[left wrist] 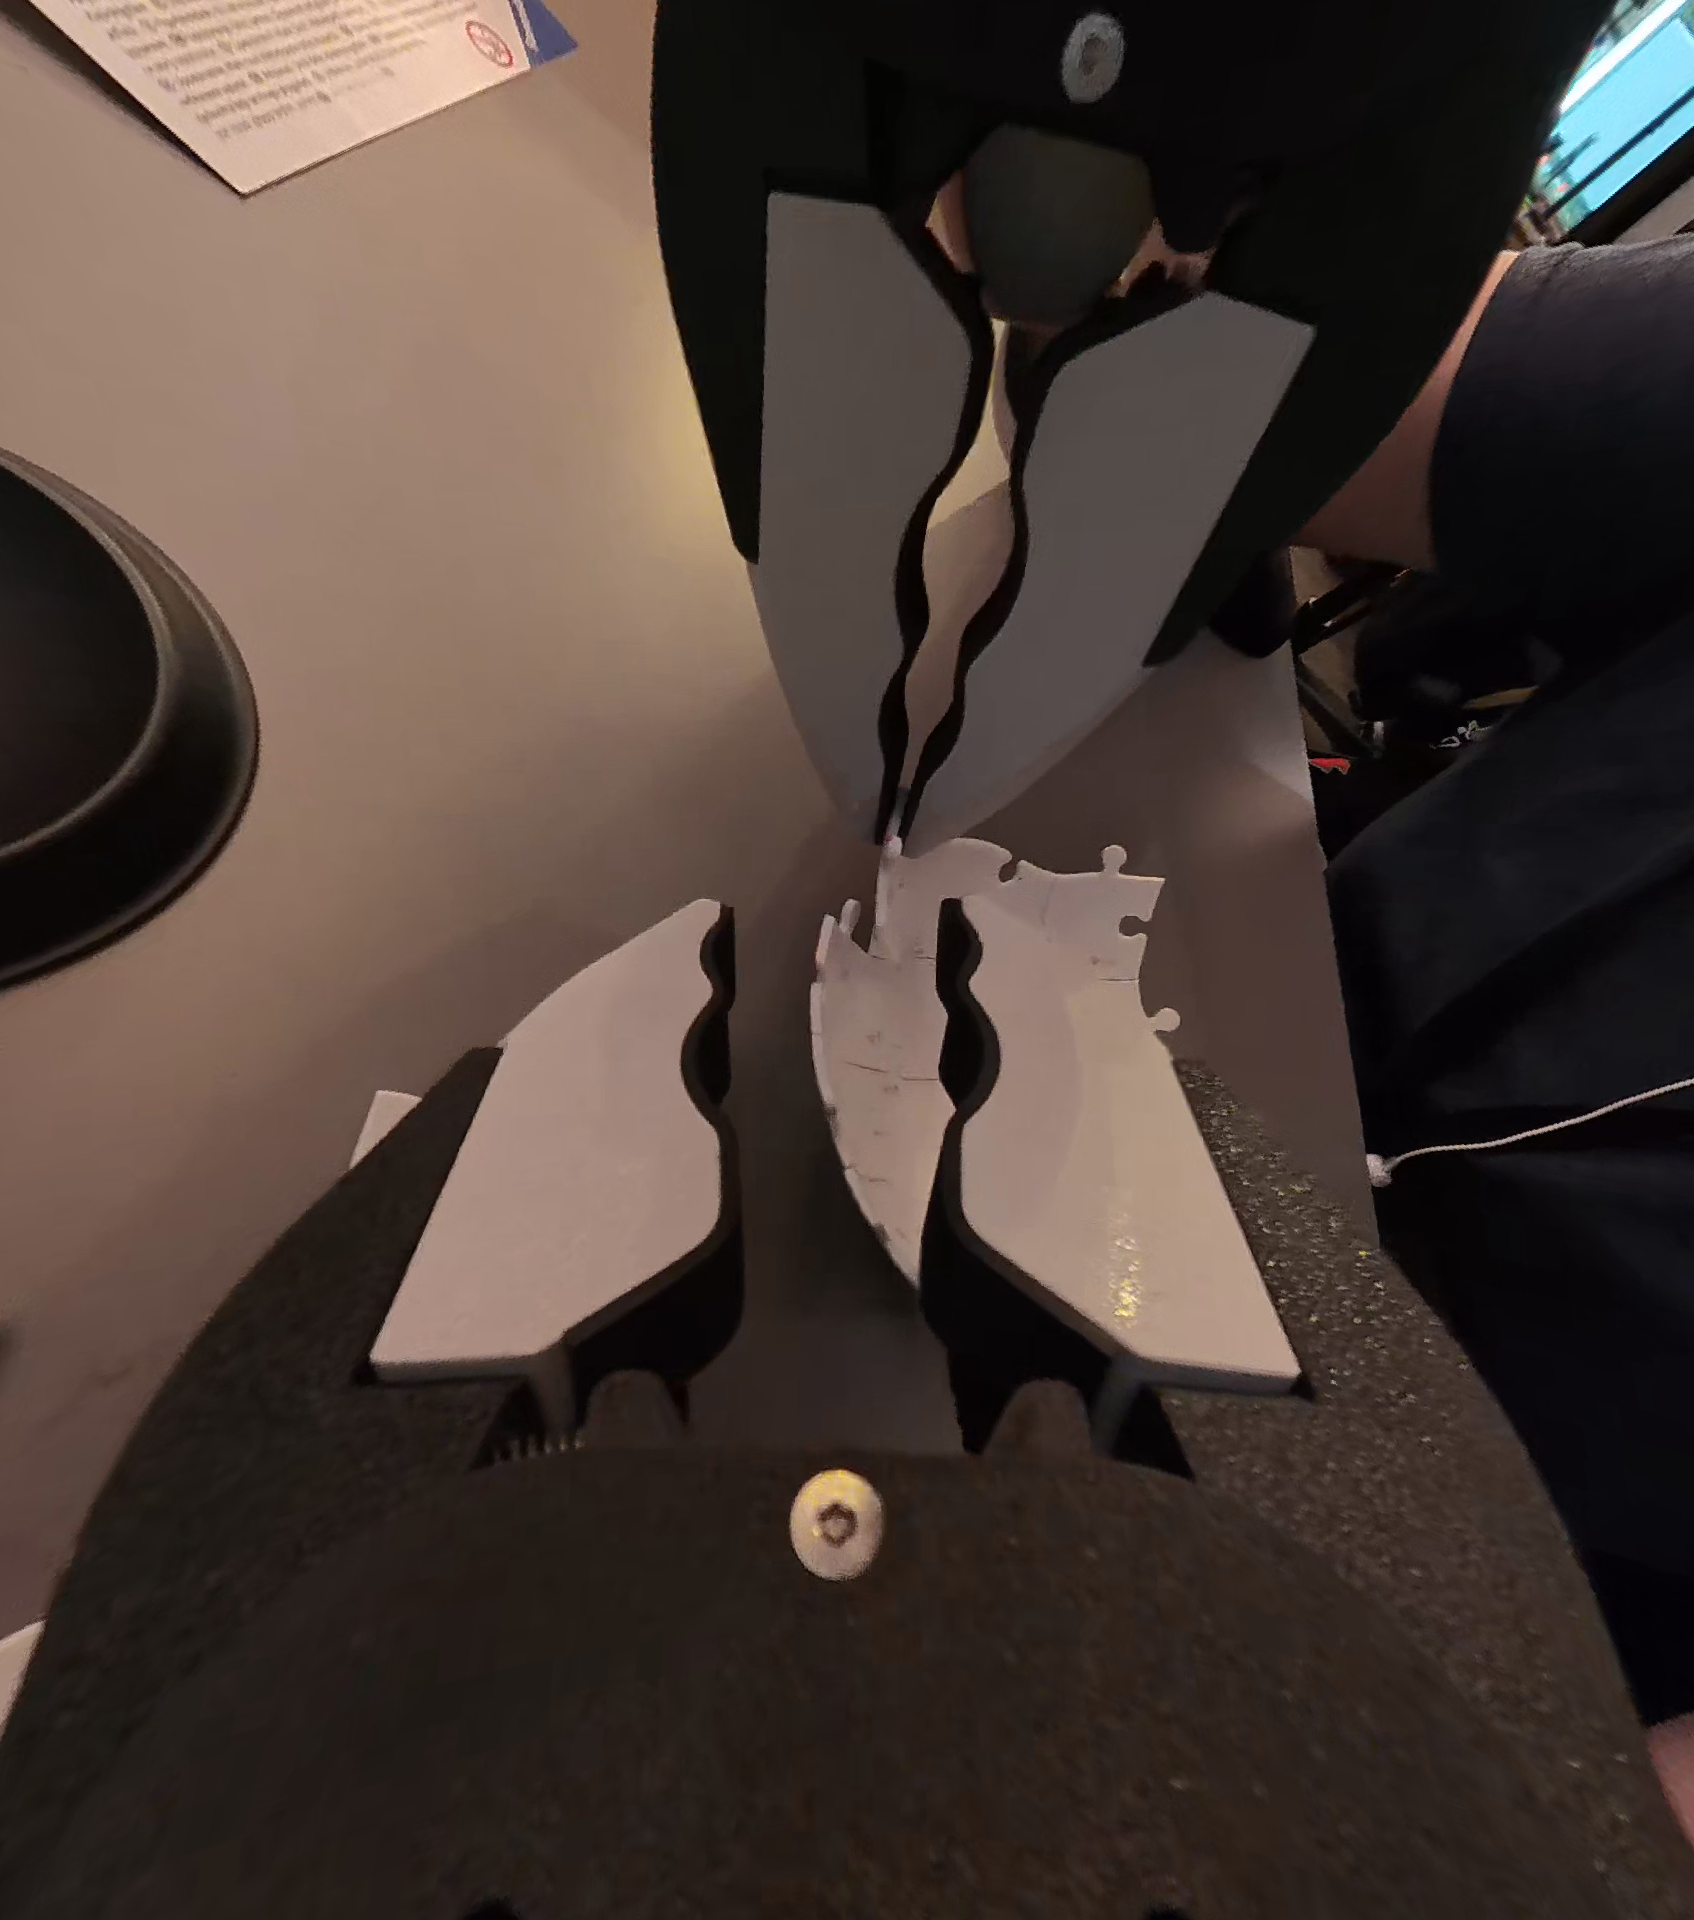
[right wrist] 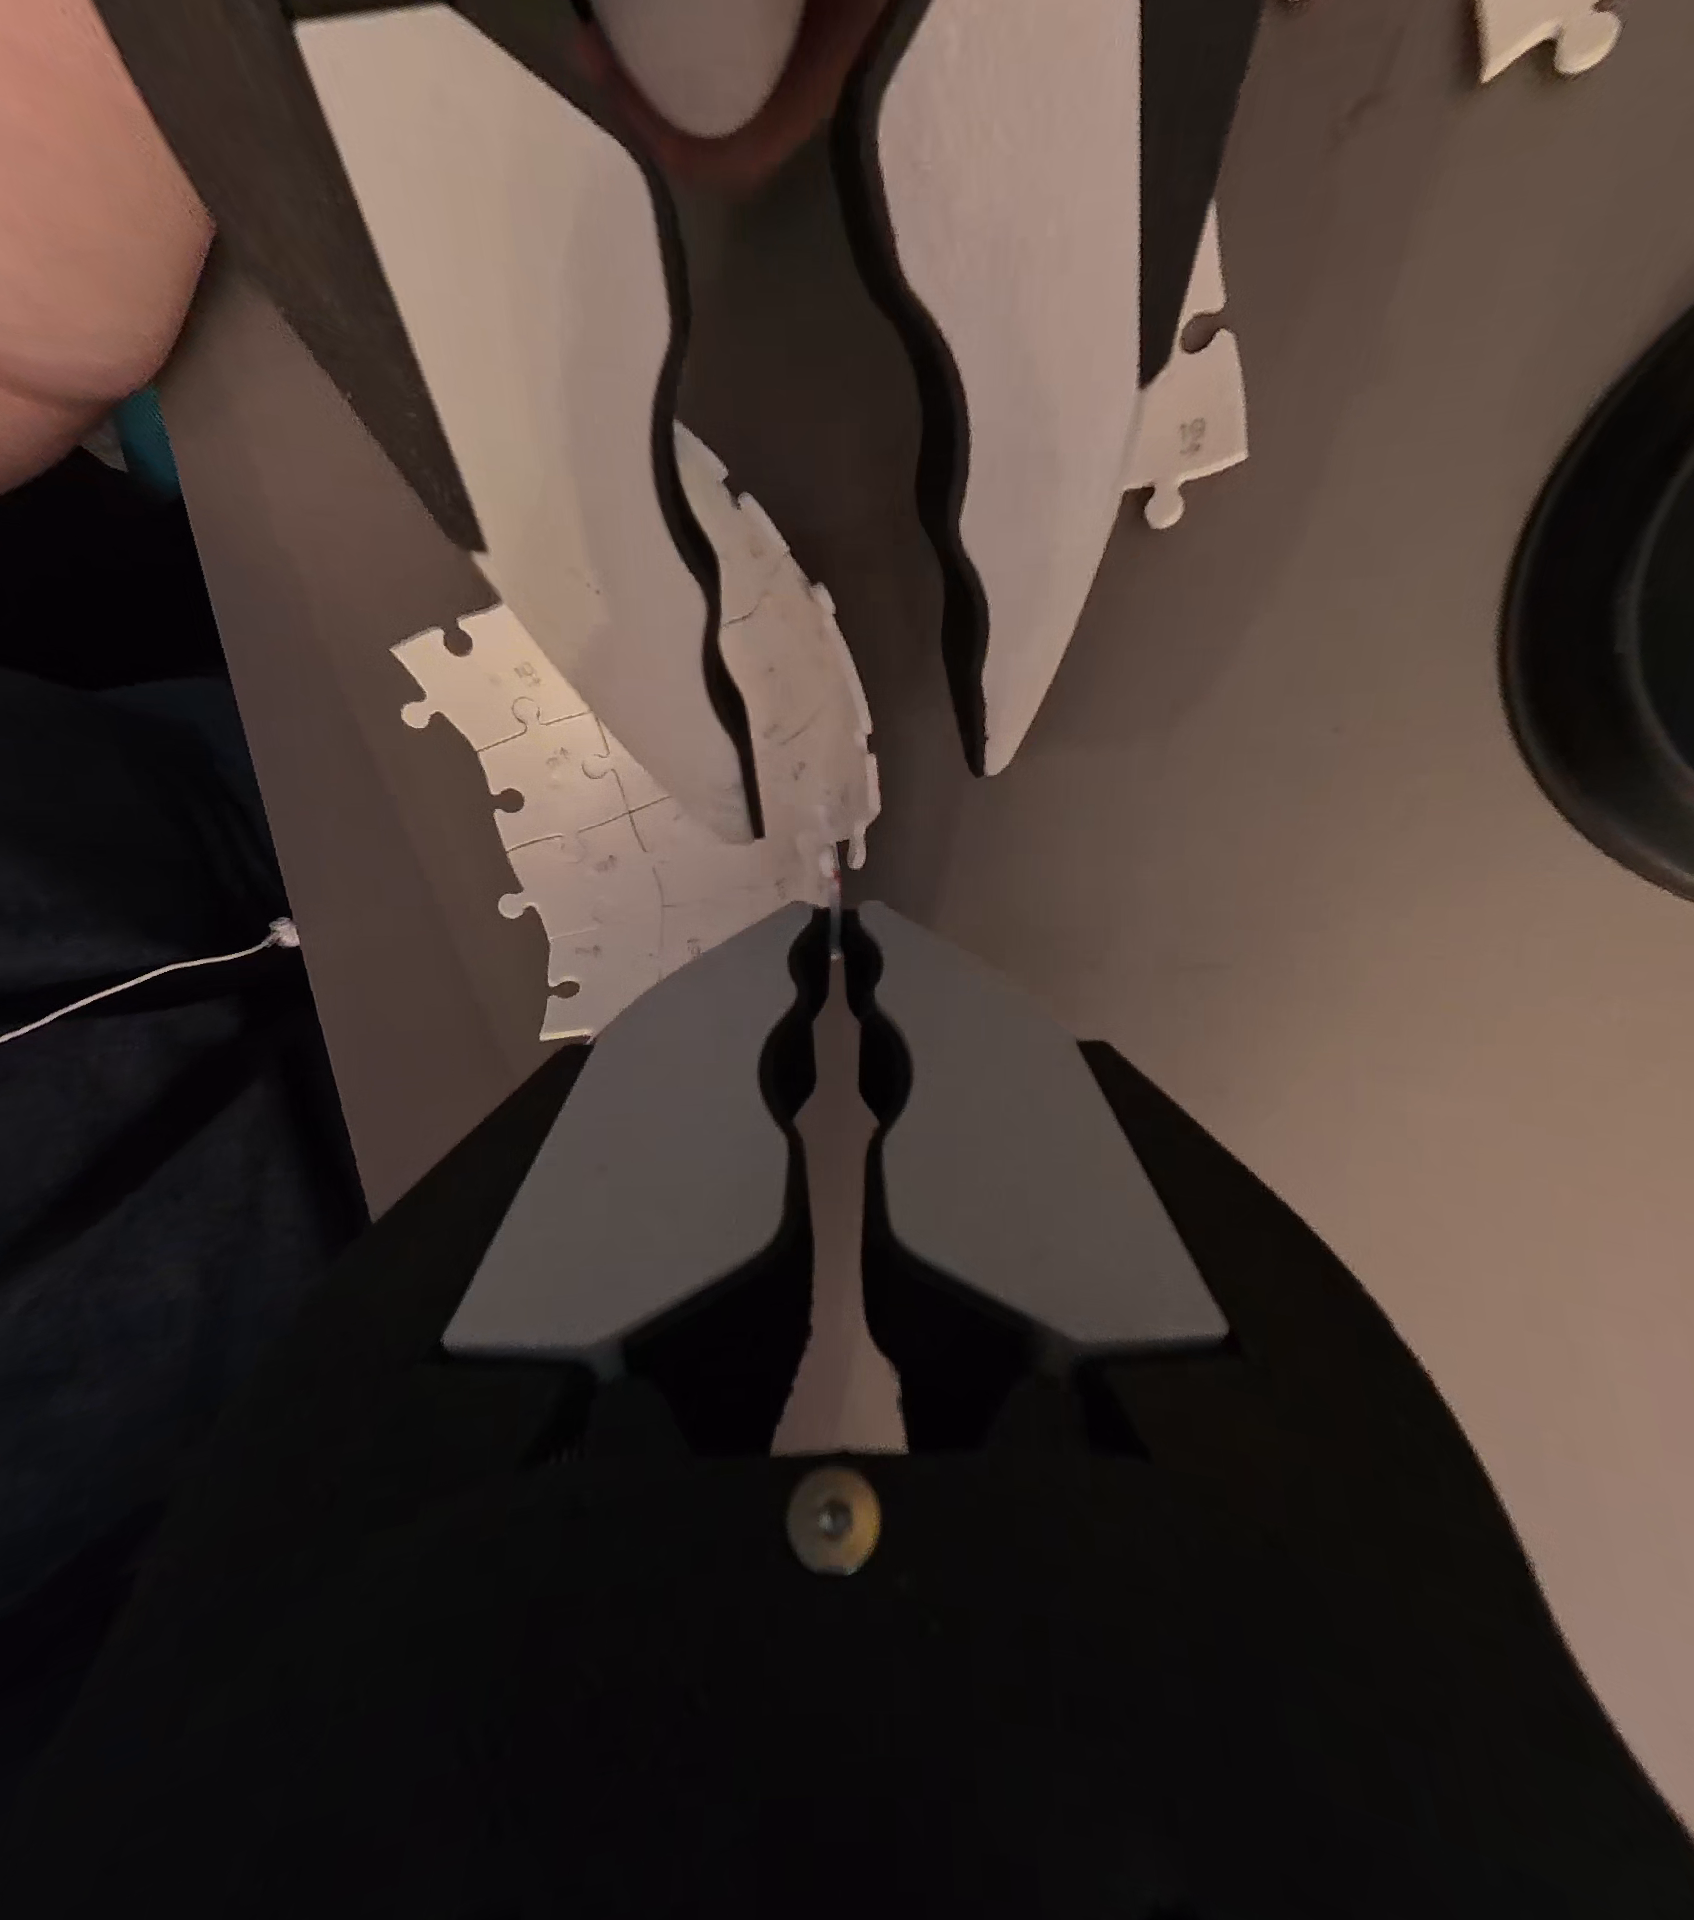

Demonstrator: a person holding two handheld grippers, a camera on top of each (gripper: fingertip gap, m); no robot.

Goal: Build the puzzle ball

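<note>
The curved puzzle assembly [left wrist: 874,1049] stands on edge between the two facing grippers, its long arc running near-to-far inside the left gripper [left wrist: 832,914], whose jaws stand apart, while the right gripper [left wrist: 893,831] pinches its far tip, clearly nearer.

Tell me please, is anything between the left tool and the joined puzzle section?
Nothing visible. The curved puzzle section already lies against one finger of the open left tool, and the right tool pinches its far edge.
</note>
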